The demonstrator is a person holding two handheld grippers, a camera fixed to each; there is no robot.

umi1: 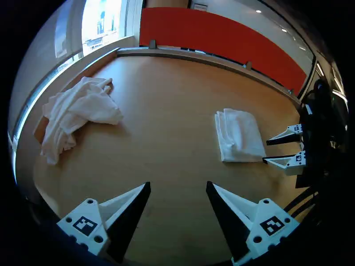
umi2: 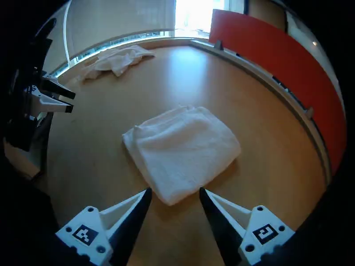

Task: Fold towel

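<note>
A folded white towel [umi1: 238,134] lies flat on the wooden table [umi1: 173,111]. In the right gripper view the same folded towel [umi2: 183,150] sits just beyond my right gripper [umi2: 175,191], which is open with nothing between its fingers. My left gripper [umi1: 178,185] hovers open over bare wood, well short of both towels. Farther off in the left gripper view, the right gripper [umi1: 268,152] stands open at the folded towel's near edge. A crumpled white towel [umi1: 75,114] lies at the table's far left; it appears as a crumpled towel [umi2: 119,58] by the window in the right gripper view.
A red partition [umi1: 222,37] runs behind the table's raised back edge [umi1: 204,57]. A window [umi1: 100,22] lies beyond the left side. The left gripper [umi2: 69,101] and the dark shape holding it appear at the left of the right gripper view.
</note>
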